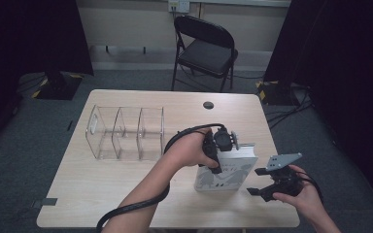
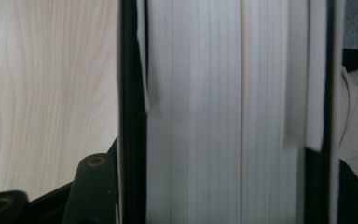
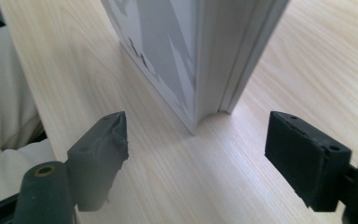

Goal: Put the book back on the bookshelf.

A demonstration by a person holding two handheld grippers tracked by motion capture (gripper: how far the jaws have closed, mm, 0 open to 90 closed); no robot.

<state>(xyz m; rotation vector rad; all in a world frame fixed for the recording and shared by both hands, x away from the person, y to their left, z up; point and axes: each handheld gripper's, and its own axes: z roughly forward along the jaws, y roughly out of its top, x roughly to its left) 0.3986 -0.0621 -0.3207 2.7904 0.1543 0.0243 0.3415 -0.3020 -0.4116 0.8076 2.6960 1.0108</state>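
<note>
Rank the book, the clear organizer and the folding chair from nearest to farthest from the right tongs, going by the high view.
From the right tongs:
1. Book, standing just to their left, near the table's front edge.
2. Clear organizer, farther left, mid-table.
3. Folding chair, on the floor beyond the table's far edge.

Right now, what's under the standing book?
The book stands upright directly on the bare wooden table; the right gripper view shows its bottom corner resting on the wood. Anything beneath its footprint is hidden.

White book [image 1: 226,171], standing upright on table, near front-right edge
</note>
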